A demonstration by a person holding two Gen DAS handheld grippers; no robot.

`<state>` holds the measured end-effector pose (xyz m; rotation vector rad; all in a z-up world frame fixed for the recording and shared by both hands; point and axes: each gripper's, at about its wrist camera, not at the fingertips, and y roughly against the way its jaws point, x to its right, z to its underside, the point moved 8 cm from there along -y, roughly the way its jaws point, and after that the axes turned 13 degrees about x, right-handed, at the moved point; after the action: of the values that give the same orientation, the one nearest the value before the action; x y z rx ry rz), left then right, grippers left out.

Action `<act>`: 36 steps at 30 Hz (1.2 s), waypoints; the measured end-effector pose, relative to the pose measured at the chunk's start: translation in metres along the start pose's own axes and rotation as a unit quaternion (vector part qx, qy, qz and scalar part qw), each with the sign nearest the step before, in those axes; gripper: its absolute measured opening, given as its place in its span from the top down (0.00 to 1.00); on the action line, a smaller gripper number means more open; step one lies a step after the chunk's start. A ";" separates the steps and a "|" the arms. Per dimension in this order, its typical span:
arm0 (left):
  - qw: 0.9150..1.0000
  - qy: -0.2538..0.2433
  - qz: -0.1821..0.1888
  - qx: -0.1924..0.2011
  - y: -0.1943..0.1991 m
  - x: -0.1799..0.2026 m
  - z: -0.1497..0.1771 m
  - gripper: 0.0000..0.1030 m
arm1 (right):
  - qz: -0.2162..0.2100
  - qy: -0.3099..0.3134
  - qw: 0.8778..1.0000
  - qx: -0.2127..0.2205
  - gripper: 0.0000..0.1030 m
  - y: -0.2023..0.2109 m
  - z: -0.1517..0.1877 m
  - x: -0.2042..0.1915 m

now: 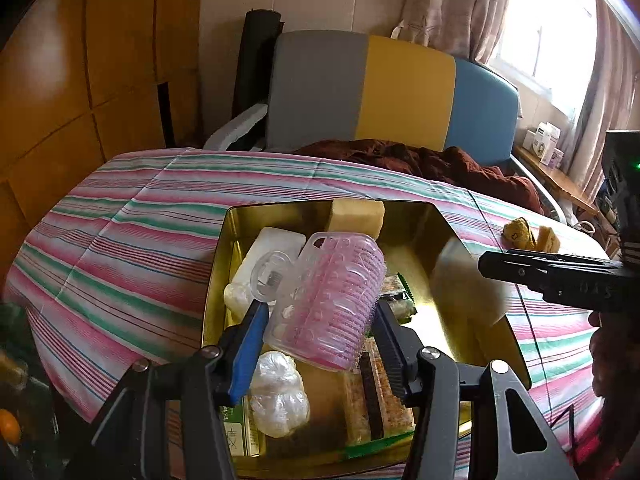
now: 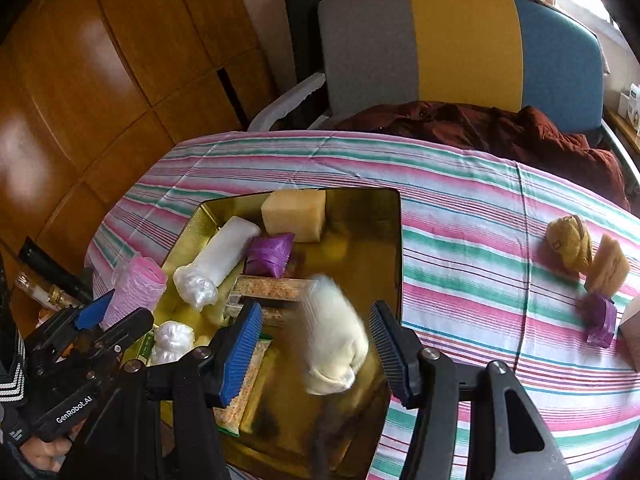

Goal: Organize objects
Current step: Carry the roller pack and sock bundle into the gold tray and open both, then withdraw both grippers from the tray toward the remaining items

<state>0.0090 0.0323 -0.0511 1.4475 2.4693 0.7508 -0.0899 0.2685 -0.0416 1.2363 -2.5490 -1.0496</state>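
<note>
A gold tin box (image 1: 440, 232) (image 2: 368, 216) stands on the striped cloth. My left gripper (image 1: 320, 308) (image 2: 108, 312) is shut on a pink hair-roller pack (image 1: 324, 304) (image 2: 136, 292) in clear plastic, held tilted over the box's left side. In the right wrist view my right gripper (image 2: 316, 310) (image 1: 492, 266) hangs open over the box. A blurred white roll (image 2: 332, 336) (image 1: 468, 284) sits between its pads with gaps on both sides. Inside the box lie a yellow sponge (image 2: 294, 216), a plastic-wrapped white roll (image 2: 218, 264), a purple packet (image 2: 270, 254), snack packs (image 2: 272, 288) and a crumpled white bag (image 2: 172, 340).
On the cloth to the right lie a yellow knitted pouch (image 2: 570, 248), a tan sponge (image 2: 608, 268) and a purple item (image 2: 600, 320). Behind the table stands a grey, yellow and blue chair (image 2: 460, 48) with a maroon garment (image 2: 500, 128). Wooden cabinets fill the left.
</note>
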 end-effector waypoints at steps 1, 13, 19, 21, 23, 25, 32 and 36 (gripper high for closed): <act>1.000 0.000 0.000 0.000 0.000 0.000 0.000 0.47 | 0.003 0.004 1.000 0.001 0.37 0.000 0.000 -0.001; 0.999 -0.012 -0.033 0.031 0.011 -0.002 -0.011 0.14 | 0.059 0.050 0.996 0.034 0.14 0.013 0.007 -0.003; 0.998 -0.020 -0.040 0.038 0.015 0.000 -0.011 0.10 | 0.092 0.093 0.988 0.084 0.14 0.033 -0.002 -0.012; 0.998 -0.020 -0.040 0.040 0.017 0.001 -0.011 0.09 | 0.100 0.104 0.983 0.111 0.14 0.042 -0.007 -0.015; 0.998 -0.021 -0.040 0.042 0.019 0.003 -0.011 0.08 | 0.099 0.104 0.980 0.136 0.14 0.051 -0.011 -0.017; 0.998 -0.024 -0.041 0.046 0.021 0.005 -0.011 0.08 | 0.104 0.095 0.979 0.146 0.14 0.056 -0.013 -0.015; 0.997 -0.034 -0.035 0.051 0.025 0.015 -0.010 0.06 | 0.134 0.074 0.979 0.134 0.14 0.054 -0.008 -0.001; 0.998 -0.038 -0.034 0.048 0.025 0.020 -0.007 0.06 | 0.134 0.062 0.983 0.113 0.16 0.049 0.001 0.005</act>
<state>0.0152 0.0571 -0.0299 1.3890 2.5130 0.5609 -0.1254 0.2863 -0.0125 0.9289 -2.6950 -0.6233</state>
